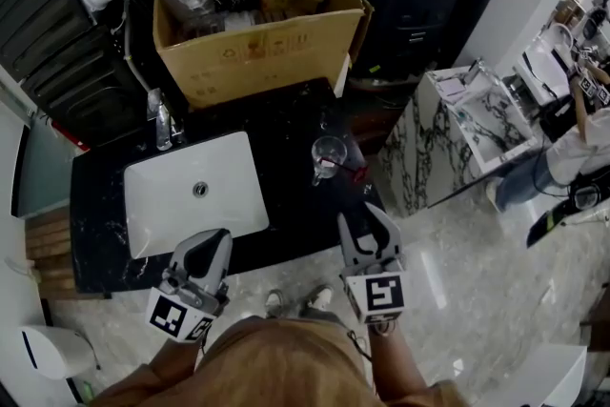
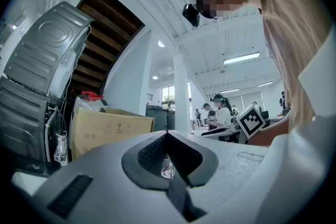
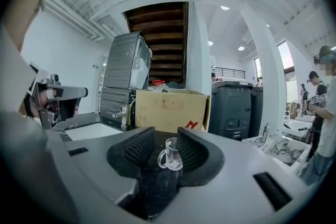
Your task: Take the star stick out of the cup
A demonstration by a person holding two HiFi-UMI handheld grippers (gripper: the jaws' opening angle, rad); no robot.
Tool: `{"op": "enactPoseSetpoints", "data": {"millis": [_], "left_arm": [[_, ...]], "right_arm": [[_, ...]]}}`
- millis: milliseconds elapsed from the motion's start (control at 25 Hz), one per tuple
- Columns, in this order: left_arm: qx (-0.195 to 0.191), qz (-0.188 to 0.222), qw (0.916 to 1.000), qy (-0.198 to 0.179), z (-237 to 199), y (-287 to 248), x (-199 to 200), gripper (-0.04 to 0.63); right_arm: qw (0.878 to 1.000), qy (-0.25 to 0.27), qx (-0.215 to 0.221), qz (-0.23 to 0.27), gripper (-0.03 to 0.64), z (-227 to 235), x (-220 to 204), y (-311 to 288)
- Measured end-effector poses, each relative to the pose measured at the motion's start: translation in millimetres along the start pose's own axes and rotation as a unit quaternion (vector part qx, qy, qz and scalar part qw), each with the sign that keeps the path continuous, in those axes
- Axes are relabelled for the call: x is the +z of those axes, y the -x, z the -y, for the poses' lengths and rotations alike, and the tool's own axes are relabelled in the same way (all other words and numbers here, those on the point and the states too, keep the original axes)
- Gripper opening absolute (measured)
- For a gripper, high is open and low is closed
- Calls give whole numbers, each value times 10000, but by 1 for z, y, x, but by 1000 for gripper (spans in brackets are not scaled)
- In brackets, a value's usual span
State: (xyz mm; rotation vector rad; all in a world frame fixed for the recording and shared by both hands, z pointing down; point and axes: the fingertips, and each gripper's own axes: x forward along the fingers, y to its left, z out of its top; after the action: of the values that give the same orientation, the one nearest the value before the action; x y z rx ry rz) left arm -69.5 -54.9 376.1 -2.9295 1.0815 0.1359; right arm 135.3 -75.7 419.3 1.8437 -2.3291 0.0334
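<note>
One star stick (image 1: 344, 169) (in cup (image 1: 329, 149)) leans right.

Left tongs (image 1: 215, 239), right tongs (image 1: 365, 220): pale grey, black ribbed pads (image 3: 139, 147), marker cubes (image 1: 379, 293); tan shirt (image 1: 286, 359).

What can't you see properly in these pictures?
Star stick: head view, just a thin red line at the cup, too small to show a star.
Red mark by the cardboard box: right gripper view, star or print, can't tell.
Cup: left gripper view, mostly hidden behind the left gripper.
Box contents: head view, dark and jumbled.
</note>
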Motion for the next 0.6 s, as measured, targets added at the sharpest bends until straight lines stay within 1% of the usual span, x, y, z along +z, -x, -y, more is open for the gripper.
{"op": "enactPoseSetpoints", "data": {"millis": [200, 600], "left_arm": [[30, -36, 10000, -16, -3, -1, -2, 2], [127, -49, 9999, -37, -8, -4, -1, 1]], "right_arm": [[9999, 25, 15, -166, 137, 4, -8, -7], [9995, 182, 36, -265, 137, 11, -18, -24]]}}
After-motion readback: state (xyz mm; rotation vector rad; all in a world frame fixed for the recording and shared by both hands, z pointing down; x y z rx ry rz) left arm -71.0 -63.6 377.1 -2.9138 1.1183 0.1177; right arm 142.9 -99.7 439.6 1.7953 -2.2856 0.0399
